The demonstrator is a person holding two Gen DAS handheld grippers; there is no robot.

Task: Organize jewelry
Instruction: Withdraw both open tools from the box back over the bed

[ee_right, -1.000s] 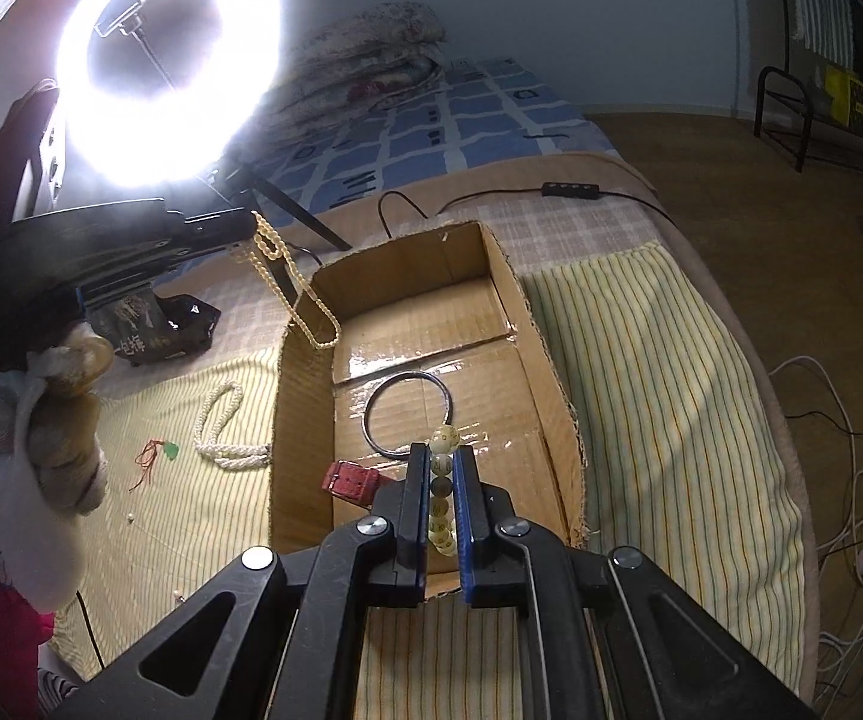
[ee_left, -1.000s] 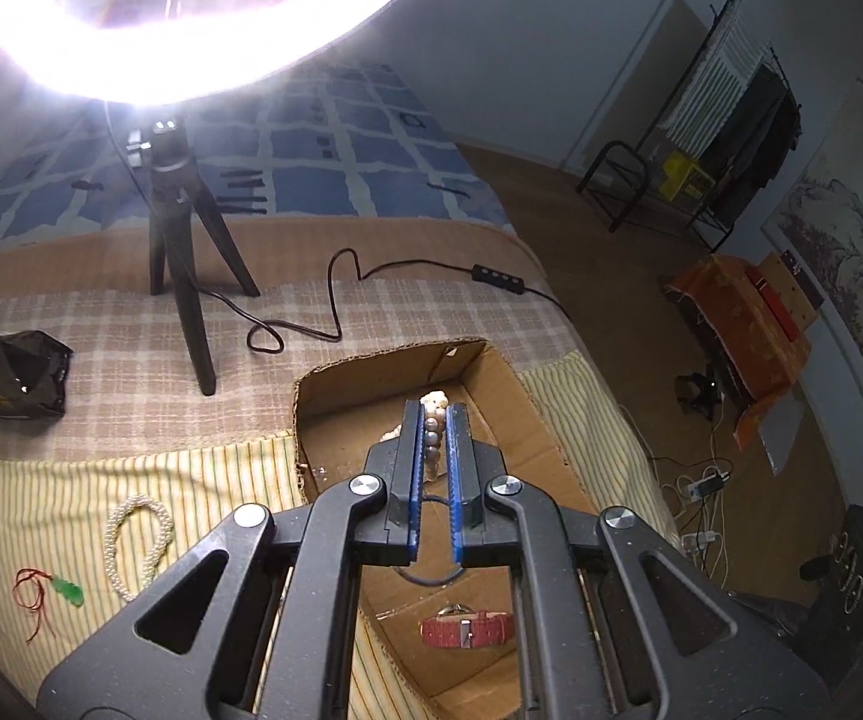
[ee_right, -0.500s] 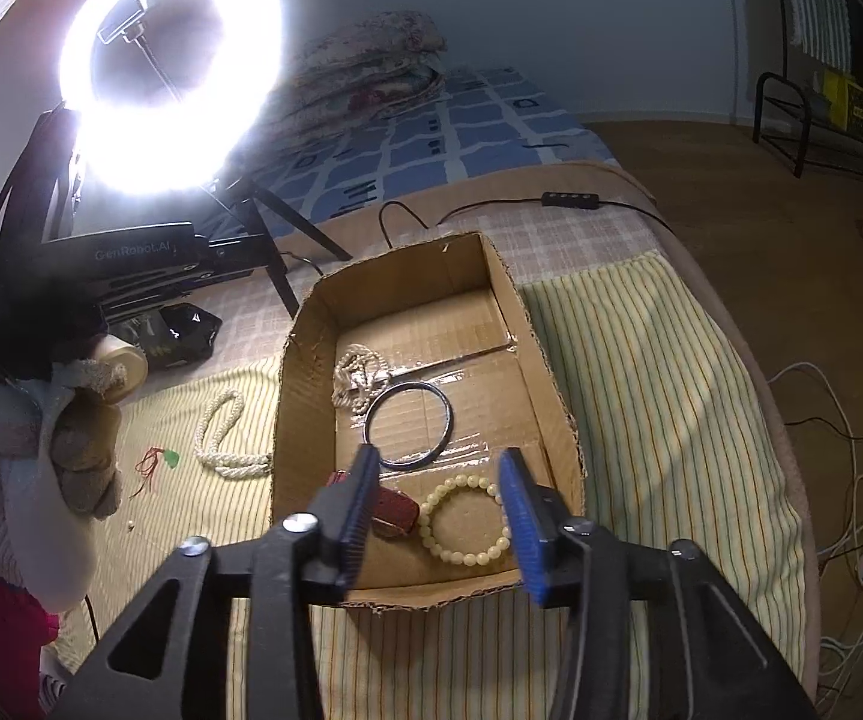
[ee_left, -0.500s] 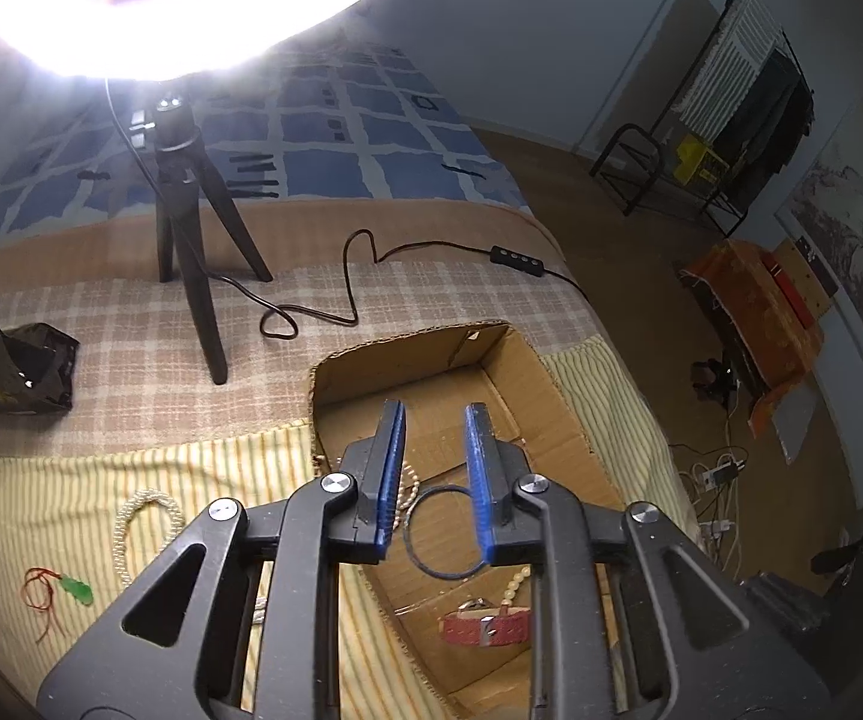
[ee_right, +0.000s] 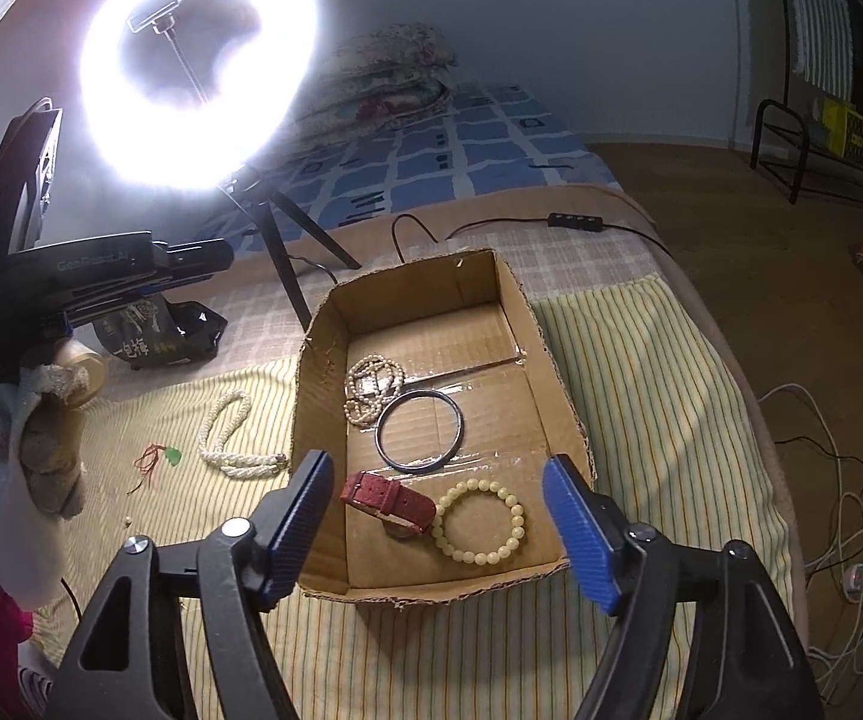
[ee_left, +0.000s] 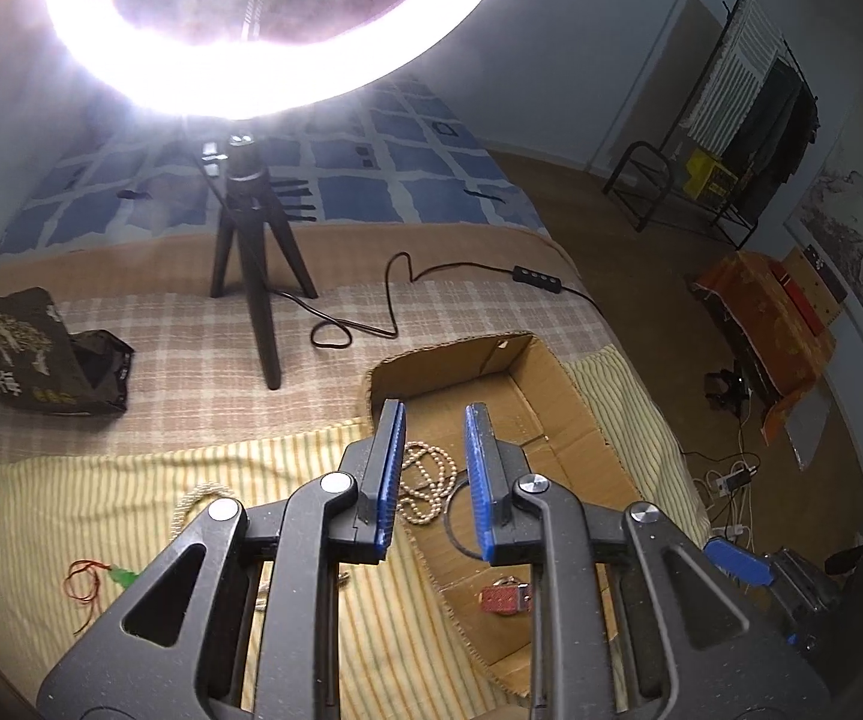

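Observation:
An open cardboard box (ee_right: 557, 384) lies on the striped cloth; it also shows in the left wrist view (ee_left: 581, 396). In it lie a thin pearl necklace (ee_right: 371, 384), a dark bangle (ee_right: 420, 431), a red watch strap (ee_right: 386, 501) and a pale bead bracelet (ee_right: 479, 521). My right gripper (ee_right: 440, 531) is wide open and empty above the box's near end. My left gripper (ee_left: 431, 471) is open and empty above the box's left wall, over the thin pearl necklace (ee_left: 425, 480). A thick white bead necklace (ee_right: 230, 435) and a green pendant on red cord (ee_right: 158, 456) lie on the cloth left of the box.
A lit ring light on a black tripod (ee_left: 251, 276) stands behind the box, its cable (ee_left: 431, 282) trailing across the checked cloth. A dark bag (ee_left: 23, 354) lies at the left. The bed edge drops off to the right, with cables on the floor (ee_right: 851, 510).
Both grippers opened. The left dropped the thin pearl necklace and the right dropped the pale bead bracelet into the box. Both then drew back, the left also moving left.

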